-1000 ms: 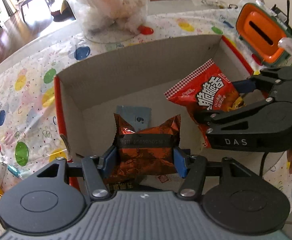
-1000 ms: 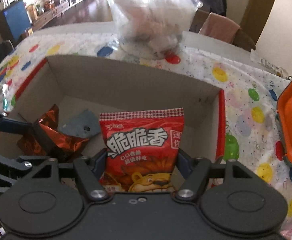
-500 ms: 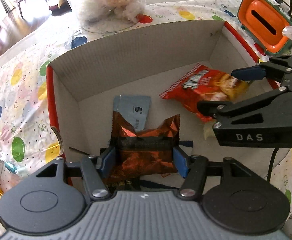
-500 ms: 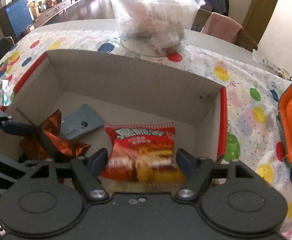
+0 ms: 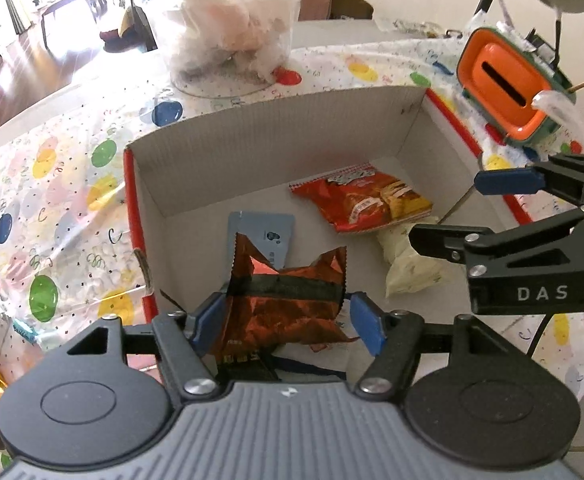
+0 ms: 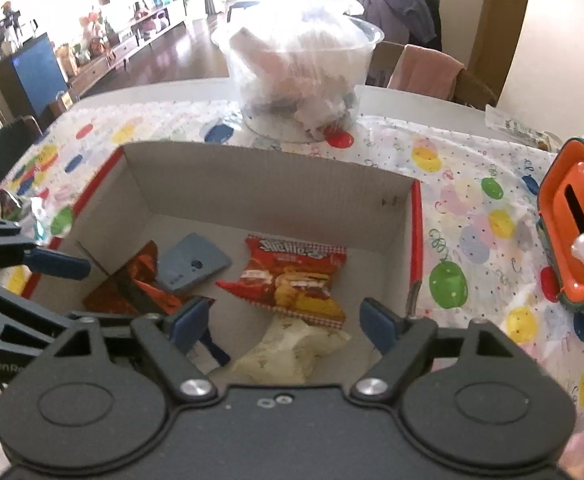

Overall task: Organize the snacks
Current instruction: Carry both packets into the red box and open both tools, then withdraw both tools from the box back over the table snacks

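box (image 6: 276, 176) walls ring snacks | right gripper (image 6: 284, 316) fingers apart, seemingly clear

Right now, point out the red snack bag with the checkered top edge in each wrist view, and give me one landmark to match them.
Left wrist view: the red snack bag lies flat on the box floor, right of centre, partly on a pale packet.
Right wrist view: the same bag lies near the picture's centre, beyond the open right gripper.
Shared landmark: the grey-blue card to the bag's left.
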The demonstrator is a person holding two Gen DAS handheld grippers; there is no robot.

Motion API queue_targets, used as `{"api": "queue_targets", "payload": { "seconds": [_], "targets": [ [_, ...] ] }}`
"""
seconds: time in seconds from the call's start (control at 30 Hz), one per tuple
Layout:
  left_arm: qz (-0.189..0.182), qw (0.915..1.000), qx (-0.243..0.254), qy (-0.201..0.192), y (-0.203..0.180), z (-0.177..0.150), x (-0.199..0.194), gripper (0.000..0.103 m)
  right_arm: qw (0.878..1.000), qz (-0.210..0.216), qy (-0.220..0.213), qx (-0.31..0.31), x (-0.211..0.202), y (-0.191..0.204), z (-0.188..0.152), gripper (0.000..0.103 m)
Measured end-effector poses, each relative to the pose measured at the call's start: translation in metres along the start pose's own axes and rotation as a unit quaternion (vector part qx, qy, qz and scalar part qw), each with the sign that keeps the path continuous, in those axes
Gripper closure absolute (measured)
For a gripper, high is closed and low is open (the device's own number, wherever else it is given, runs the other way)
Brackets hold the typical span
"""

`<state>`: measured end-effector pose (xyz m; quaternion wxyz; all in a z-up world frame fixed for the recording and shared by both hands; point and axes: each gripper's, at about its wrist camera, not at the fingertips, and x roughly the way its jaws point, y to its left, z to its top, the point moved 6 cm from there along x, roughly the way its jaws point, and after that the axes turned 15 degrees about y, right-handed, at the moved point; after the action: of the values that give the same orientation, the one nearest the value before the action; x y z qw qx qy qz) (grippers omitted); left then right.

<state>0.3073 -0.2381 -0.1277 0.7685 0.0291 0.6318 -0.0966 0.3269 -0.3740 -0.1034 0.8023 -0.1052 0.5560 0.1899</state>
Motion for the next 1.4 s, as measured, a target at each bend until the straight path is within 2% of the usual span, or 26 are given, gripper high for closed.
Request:
{"api": "queue_targets", "payload": {
  "seconds": [0.3,0.37,0.43,0.6,1.0,1.07,1.13,1.4],
  "targets": [
    [-0.002,0.9989,0.004,-0.046,0.004,-0.016,-0.029,0.034,0.998,0.032,-0.041,0.022,-0.036,0.009,-0.011,0.017],
    [-0.004,0.9982,0.007,-0.060,0.006,-0.021,-0.037,0.031,0.998,0.036,-0.050,0.026,-0.044,0.012,-0.014,0.017],
    [-0.005,0.9970,0.007,-0.076,0.009,-0.027,-0.045,0.027,0.997,0.039,-0.060,0.029,-0.051,0.016,-0.017,0.014],
    [-0.012,0.9942,0.005,-0.107,0.018,-0.040,-0.066,0.027,0.995,0.049,-0.084,0.037,-0.067,0.028,-0.023,0.008],
    [-0.014,0.9854,-0.010,-0.169,0.057,-0.075,-0.106,0.024,0.989,0.067,-0.126,0.050,-0.088,0.075,-0.038,0.000],
    [-0.014,0.9834,-0.013,-0.181,0.066,-0.083,-0.112,0.019,0.988,0.072,-0.130,0.050,-0.090,0.086,-0.040,0.000],
    [-0.018,0.9810,-0.019,-0.193,0.076,-0.090,-0.118,0.019,0.987,0.074,-0.132,0.050,-0.090,0.098,-0.042,0.000],
    [-0.021,0.9814,-0.043,-0.186,0.128,-0.121,-0.123,0.019,0.989,0.077,-0.123,0.040,-0.081,0.150,-0.046,0.000]
  ]
}}
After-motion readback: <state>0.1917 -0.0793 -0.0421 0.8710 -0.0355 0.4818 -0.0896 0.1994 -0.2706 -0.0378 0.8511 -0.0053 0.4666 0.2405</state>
